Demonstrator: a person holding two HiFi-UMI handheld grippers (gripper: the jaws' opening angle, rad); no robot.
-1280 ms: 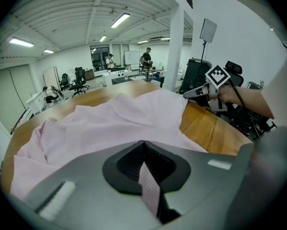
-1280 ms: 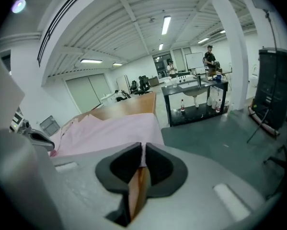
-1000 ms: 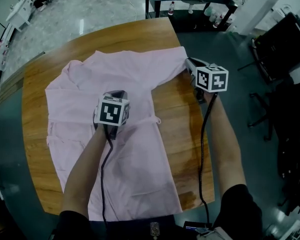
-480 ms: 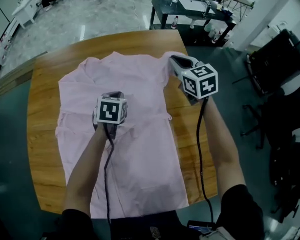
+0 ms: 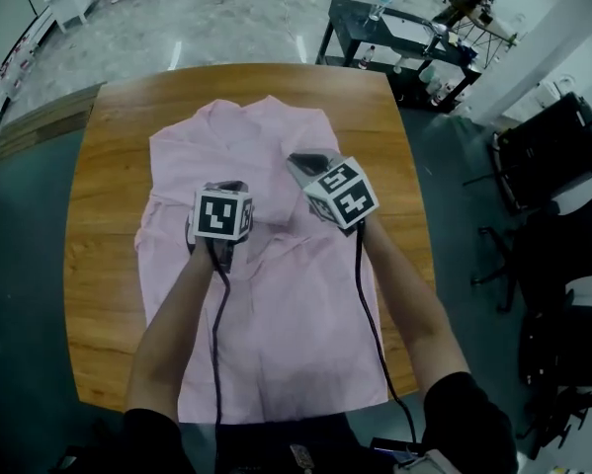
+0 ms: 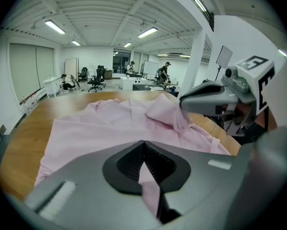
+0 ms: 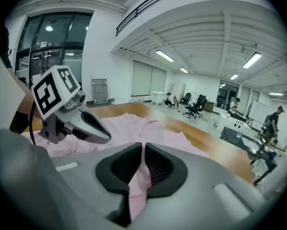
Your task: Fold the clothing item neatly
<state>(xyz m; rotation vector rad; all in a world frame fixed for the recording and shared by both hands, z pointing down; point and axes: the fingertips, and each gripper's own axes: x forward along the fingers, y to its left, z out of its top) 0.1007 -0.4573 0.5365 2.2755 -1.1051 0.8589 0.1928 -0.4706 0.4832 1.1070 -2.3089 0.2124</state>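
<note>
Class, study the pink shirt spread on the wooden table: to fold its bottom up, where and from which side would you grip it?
Probably the bottom hem, at its two corners, coming from the near edge of the wooden table, the person's side. The pink shirt lies flat there, and the hem reaches about that edge, so it could be pinched without digging under cloth.
</note>
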